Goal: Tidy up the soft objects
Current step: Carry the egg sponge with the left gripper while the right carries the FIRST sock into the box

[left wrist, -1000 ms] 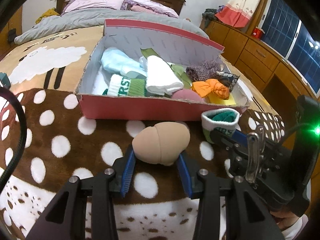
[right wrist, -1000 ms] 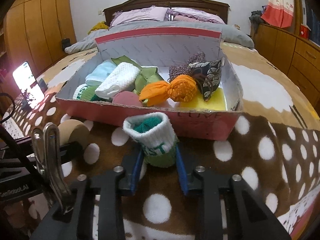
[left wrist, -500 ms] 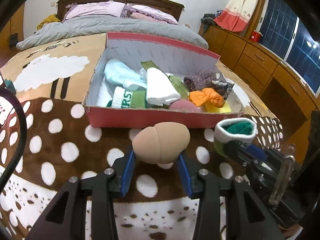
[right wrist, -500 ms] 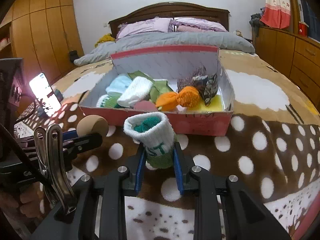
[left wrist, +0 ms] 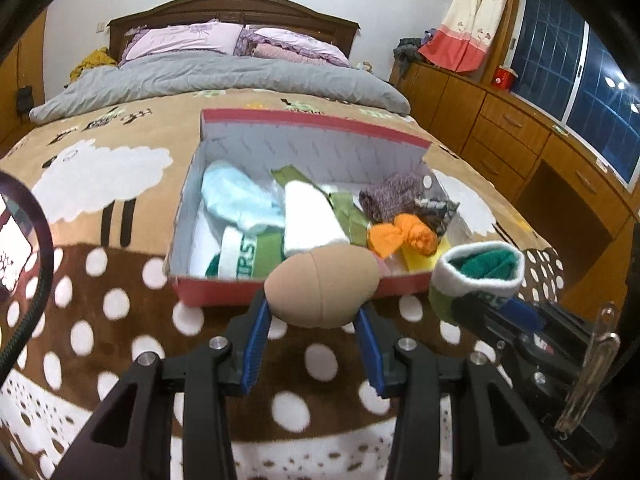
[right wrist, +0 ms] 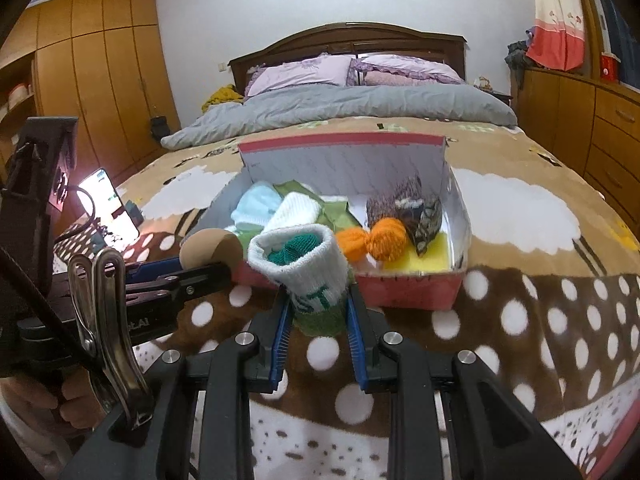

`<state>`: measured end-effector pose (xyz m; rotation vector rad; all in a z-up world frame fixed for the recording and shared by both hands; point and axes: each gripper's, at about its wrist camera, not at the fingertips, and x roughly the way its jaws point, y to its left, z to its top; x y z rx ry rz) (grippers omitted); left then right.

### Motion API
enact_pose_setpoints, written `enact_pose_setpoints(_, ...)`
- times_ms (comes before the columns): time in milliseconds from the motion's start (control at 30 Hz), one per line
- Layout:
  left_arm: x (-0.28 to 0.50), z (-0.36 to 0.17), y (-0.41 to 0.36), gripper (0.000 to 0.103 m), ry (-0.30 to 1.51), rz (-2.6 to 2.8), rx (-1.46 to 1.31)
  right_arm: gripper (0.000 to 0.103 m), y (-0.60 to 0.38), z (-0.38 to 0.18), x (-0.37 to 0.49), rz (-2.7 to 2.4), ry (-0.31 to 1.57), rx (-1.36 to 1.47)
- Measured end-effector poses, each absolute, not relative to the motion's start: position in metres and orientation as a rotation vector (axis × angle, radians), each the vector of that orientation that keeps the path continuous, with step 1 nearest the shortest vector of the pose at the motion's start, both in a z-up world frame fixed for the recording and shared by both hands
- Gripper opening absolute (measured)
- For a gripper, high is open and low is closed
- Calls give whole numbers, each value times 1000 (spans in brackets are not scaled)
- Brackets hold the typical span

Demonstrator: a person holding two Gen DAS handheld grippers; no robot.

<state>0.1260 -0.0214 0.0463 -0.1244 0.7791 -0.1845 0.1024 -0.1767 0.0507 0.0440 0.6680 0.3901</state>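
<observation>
Both pairs of fingers are loaded: your left gripper (left wrist: 316, 320) is clamped on the tan rolled sock ball (left wrist: 322, 288), and your right gripper (right wrist: 318, 320) is pinched narrow around the white-and-green rolled sock (right wrist: 308, 276).

Under everything lies the bed's spotted brown blanket (left wrist: 92, 312), and on it, straight ahead of both grippers, stands the red cardboard box (left wrist: 224, 292). It already holds a good share of the work: a pale blue bundle (left wrist: 236, 200), a white rolled cloth (left wrist: 308, 220), a green-and-white sock (left wrist: 244, 256), an orange knotted cloth (left wrist: 404, 234) and a dark knitted piece (left wrist: 392, 196). I see no other loose soft things on the blanket, so these two look like the last, though the views cover only part of the bed.

Your tan ball hangs clear of the blanket just short of the box's near wall, gripped at its lower half by the blue pads (left wrist: 256, 344). Your white-and-green sock stands upright between its pads (right wrist: 280, 336), cuff opening upward, also just before the near wall, beside the tan ball.
</observation>
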Motion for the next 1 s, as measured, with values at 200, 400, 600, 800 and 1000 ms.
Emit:
enact_pose_setpoints(200,147,53,-24,43,766,-179,-116,27,-175,59,117,390,651,51)
enact_pose_setpoints(400,169,58,-25,43,750,-177,-113,27,-172,63,134,391,631,57)
enact_pose_setpoints(600,192,56,-29,43,738,-166,-100,27,-167,61,155,386,616,52)
enact_pose_setpoints(800,217,48,-33,43,754,-160,-88,27,-163,52,176,372,614,39)
enact_pose_setpoints(1000,235,39,-36,43,753,-149,-74,27,-163,44,194,346,618,38)
